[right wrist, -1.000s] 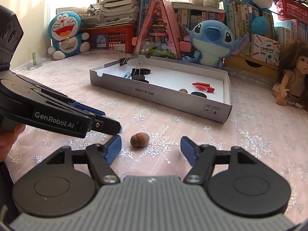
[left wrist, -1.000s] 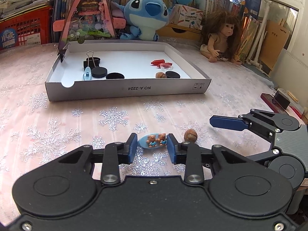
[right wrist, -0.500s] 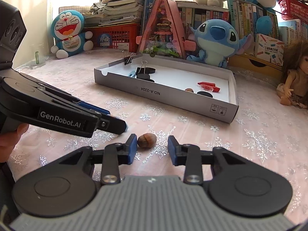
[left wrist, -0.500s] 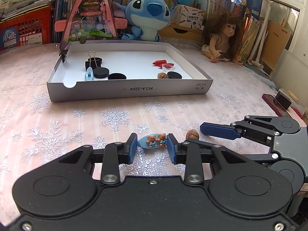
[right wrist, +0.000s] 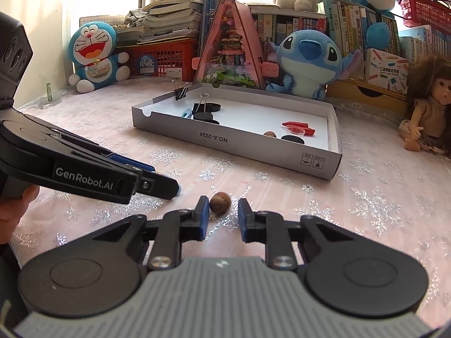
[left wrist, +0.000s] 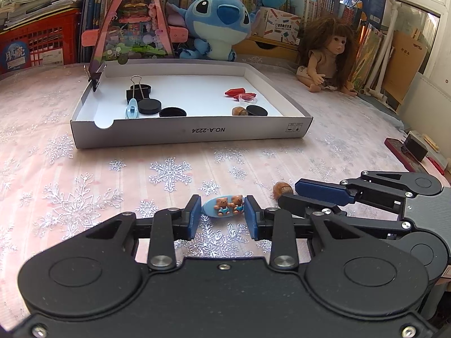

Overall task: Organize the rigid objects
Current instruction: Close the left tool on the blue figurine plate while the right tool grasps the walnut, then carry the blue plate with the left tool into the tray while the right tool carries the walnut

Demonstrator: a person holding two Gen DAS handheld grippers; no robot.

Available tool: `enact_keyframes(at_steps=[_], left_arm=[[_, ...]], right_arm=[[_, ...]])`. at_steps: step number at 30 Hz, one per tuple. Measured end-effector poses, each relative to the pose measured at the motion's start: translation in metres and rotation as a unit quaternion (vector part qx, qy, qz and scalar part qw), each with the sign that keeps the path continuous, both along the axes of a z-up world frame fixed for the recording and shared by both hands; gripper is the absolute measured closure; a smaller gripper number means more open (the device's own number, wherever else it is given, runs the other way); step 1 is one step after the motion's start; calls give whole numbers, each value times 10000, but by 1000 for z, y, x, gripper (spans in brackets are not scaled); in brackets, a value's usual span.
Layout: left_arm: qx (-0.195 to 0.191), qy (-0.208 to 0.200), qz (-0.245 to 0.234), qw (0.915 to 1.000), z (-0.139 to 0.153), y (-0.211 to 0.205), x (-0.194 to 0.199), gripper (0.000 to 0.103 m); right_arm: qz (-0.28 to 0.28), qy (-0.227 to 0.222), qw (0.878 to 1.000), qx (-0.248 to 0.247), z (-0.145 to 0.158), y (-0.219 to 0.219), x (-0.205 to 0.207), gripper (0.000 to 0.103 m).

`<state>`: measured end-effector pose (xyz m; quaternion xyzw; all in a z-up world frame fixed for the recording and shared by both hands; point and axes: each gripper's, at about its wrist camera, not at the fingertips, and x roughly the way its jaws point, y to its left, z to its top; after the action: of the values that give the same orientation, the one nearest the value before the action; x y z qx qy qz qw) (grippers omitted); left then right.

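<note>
A blue hair clip with two little bears [left wrist: 225,208] lies on the snowflake cloth, and my left gripper [left wrist: 222,215] is shut on its two ends. Just to its right a brown nut [left wrist: 282,190] sits at the tips of my right gripper [left wrist: 290,194]. In the right wrist view the nut [right wrist: 220,202] lies between that gripper's [right wrist: 222,205] closing jaws. The left pad is at the nut and a small gap shows on the right. The left gripper [right wrist: 166,180] reaches in from the left. The white box [left wrist: 197,135] stands behind them.
The box [right wrist: 225,140] holds binder clips, black discs, a blue clip, red pieces and another nut. Behind it stand a Stitch plush [left wrist: 217,19], a pink triangular display [left wrist: 132,19] and a Doraemon plush [right wrist: 93,56]. A doll [left wrist: 327,59] sits at the right.
The right gripper's jaws have closed in from wide apart around the nut. The left gripper and the hair clip have stayed where they were.
</note>
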<state>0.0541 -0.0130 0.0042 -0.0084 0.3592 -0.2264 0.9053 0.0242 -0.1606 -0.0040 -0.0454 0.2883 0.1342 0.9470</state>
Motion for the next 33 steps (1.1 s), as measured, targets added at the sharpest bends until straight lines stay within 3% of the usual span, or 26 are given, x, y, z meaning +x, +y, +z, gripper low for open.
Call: enact_keyframes(at_steps=[29, 33], left_arm=[[33, -30, 31, 10000, 3, 0, 1, 72], [31, -36, 61, 10000, 4, 2, 1, 72]], right_arm=[[-165, -42, 9998, 84, 1, -5, -2, 77], [-137, -45, 9998, 100, 2, -4, -1, 69]])
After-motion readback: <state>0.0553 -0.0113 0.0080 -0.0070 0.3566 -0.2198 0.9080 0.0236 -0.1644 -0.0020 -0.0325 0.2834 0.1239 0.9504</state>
